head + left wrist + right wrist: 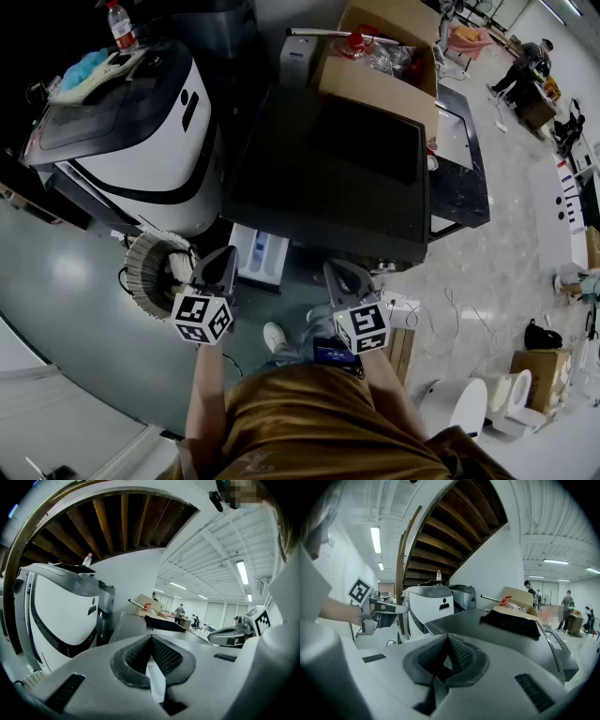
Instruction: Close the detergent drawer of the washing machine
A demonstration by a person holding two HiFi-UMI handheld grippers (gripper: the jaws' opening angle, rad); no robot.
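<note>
The washing machine point(328, 178) has a dark flat top and stands in front of me. Its detergent drawer point(258, 255), white with blue compartments, sticks out of the front at the left. My left gripper point(225, 255) is shut and empty, its tip just left of the drawer's front end. My right gripper point(337, 270) is also shut and empty, in front of the machine to the right of the drawer. In the left gripper view the closed pads point(140, 656) meet above a white strip of the drawer point(157, 681). The right gripper view shows shut pads point(461, 656) and the left gripper point(379, 613).
A white rounded appliance point(141, 122) with a bottle point(121, 26) on top stands to the left. A cardboard box point(384, 56) sits behind the machine. A coiled hose point(155, 272) lies on the floor near the left gripper. Cables point(450, 314) and white toilets point(469, 403) are at the right.
</note>
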